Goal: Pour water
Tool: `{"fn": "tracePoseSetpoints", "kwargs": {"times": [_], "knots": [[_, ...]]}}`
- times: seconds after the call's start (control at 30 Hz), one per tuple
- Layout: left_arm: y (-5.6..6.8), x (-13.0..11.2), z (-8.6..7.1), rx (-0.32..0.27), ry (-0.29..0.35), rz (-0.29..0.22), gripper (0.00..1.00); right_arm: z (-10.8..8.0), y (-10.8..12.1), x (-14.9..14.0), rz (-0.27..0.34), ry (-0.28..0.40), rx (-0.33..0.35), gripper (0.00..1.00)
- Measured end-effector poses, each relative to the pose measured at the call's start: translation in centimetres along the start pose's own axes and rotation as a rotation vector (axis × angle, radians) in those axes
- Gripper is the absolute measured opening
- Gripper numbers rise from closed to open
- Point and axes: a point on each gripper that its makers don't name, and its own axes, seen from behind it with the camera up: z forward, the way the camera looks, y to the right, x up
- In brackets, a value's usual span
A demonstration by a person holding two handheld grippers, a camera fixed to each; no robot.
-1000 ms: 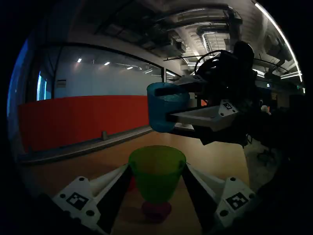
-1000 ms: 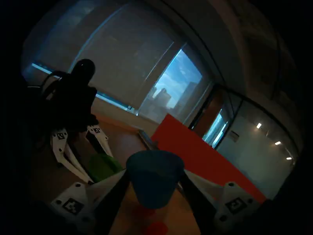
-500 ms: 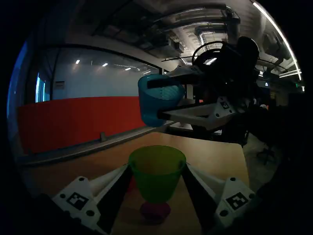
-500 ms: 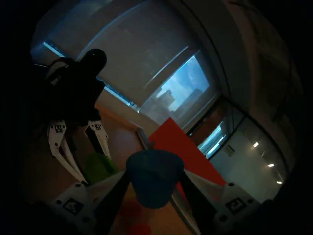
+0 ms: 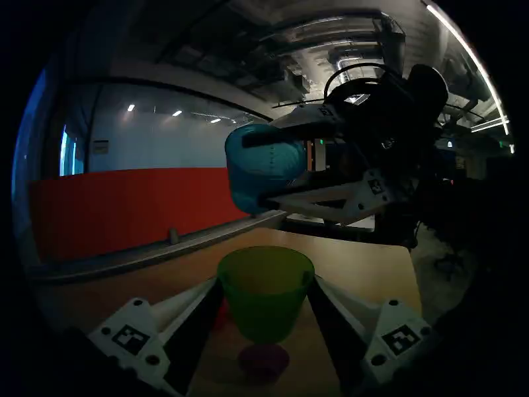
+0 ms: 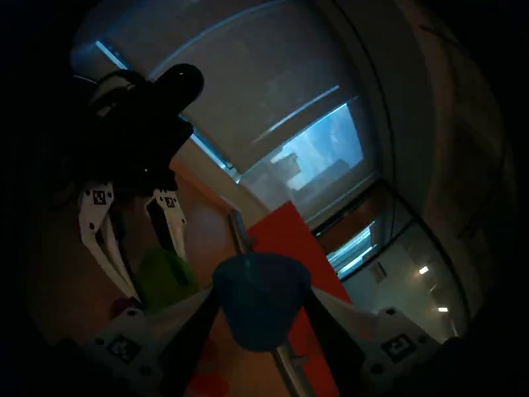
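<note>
My left gripper [image 5: 264, 294] is shut on a green cup [image 5: 266, 291], held upright above the wooden table [image 5: 370, 268]. Above and behind it, my right gripper [image 5: 281, 165] is shut on a blue cup [image 5: 263, 165], which is tipped with its mouth toward the left. In the right gripper view the blue cup [image 6: 260, 306] sits between my right gripper's [image 6: 260, 311] fingers, and the green cup [image 6: 162, 279] shows lower left between the left gripper's white fingers [image 6: 99, 238]. Whether water is in either cup cannot be made out.
A pink round spot [image 5: 263, 360] lies on the table under the green cup. A red wall panel [image 5: 132, 205] and glass partition run behind the table. The table's right edge [image 5: 413, 278] drops to a dim office floor with chairs.
The right gripper has lifted the blue cup higher and to the left, and tilted it further over the green cup. The left gripper and green cup have stayed still.
</note>
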Motion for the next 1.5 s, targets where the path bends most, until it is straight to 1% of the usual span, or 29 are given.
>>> {"fn": "tracePoseSetpoints", "kwargs": {"times": [0.3, 0.5, 0.8, 1.07, 1.5], "knots": [[-0.2, 0.4, 0.3, 0.002, 0.010, 0.005, 0.86, 0.5, 0.6, 0.2, -0.082, -0.006, -0.010, 0.89], [-0.2, 0.7, 0.4, -0.002, 0.016, 0.005, 0.86, 0.7, 0.5, 0.1, -0.134, -0.017, -0.008, 0.89], [-0.3, 0.6, 0.5, -0.005, 0.018, 0.003, 0.86, 0.9, 0.8, 0.1, -0.218, -0.028, -0.024, 0.89], [-0.5, 0.5, 0.4, -0.002, 0.016, 0.003, 0.86, 1.1, 1.0, 0.2, -0.258, -0.033, -0.034, 0.89], [-0.4, 0.6, 0.4, -0.007, 0.012, 0.012, 0.86, 1.2, 1.5, 0.7, -0.325, -0.030, -0.054, 0.89]]}}
